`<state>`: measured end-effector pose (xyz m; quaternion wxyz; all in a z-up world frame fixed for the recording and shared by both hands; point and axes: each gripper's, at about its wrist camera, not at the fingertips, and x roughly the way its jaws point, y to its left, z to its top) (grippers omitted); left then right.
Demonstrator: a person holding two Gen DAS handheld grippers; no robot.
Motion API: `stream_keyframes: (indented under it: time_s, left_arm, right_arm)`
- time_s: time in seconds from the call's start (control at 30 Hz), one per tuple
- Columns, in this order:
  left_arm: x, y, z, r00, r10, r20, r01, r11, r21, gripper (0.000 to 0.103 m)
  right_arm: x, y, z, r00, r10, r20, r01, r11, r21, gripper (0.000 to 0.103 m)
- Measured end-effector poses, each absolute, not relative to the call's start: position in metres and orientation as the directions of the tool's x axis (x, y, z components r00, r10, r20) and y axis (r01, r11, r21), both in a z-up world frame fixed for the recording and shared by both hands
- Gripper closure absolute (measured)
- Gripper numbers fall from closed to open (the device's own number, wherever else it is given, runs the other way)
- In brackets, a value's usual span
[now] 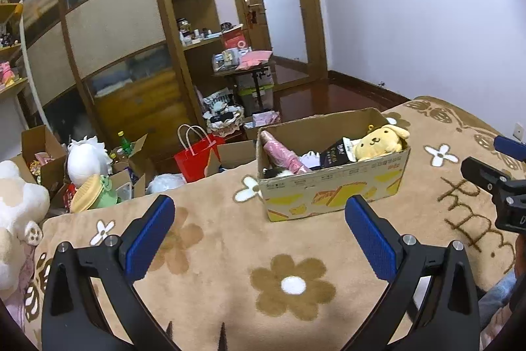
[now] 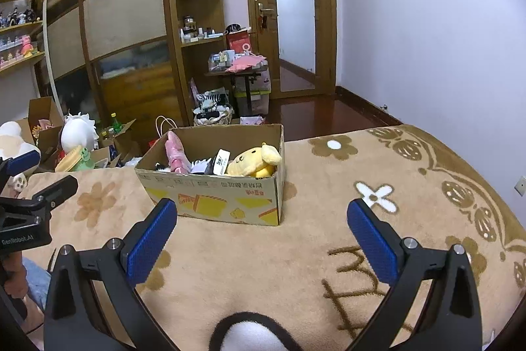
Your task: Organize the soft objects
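A cardboard box [image 1: 335,196] [image 2: 210,193] stands on the tan flowered blanket [image 1: 230,252] [image 2: 312,239]. Inside lie a yellow dog plush [image 1: 381,142] [image 2: 254,162], a pink soft item [image 1: 286,153] [image 2: 176,152] and black-and-white pieces. My left gripper [image 1: 259,213] hovers over the blanket short of the box, open, nothing between its blue pads [image 1: 151,239]. My right gripper [image 2: 263,216] hangs open to the right of the box, also empty. Each gripper shows at the edge of the other's view.
Left of the bed the floor holds a white plush [image 1: 87,160], a cream bear plush [image 1: 16,213], a green frog toy [image 1: 98,193], a red paper bag [image 1: 194,157] and open cartons. A wardrobe, shelves and a cluttered small table [image 1: 243,68] stand behind. A door is at the back.
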<state>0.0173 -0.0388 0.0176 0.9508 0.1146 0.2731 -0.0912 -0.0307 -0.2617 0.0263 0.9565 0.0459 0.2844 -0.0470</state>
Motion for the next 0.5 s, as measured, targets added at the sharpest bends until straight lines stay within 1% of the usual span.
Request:
stream_keyframes:
  time_s: [0.2,0.5]
  left_arm:
    - [0.0193,-0.0391,0.0146,0.826,-0.123,-0.55,0.249,0.955,0.161,0.001]
    - [0.015,-0.0452,0.0124,0.83,-0.129,-0.543,0.266,0.946,0.183,0.001]
  right_arm:
    - [-0.0268,-0.2578,0.0238,0.829,-0.062,-0.556,0.109,0.993,0.051,0.0]
    - [-0.0267,-0.2571,0.0223,0.832,-0.066,-0.551,0.112,0.992,0.051,0.0]
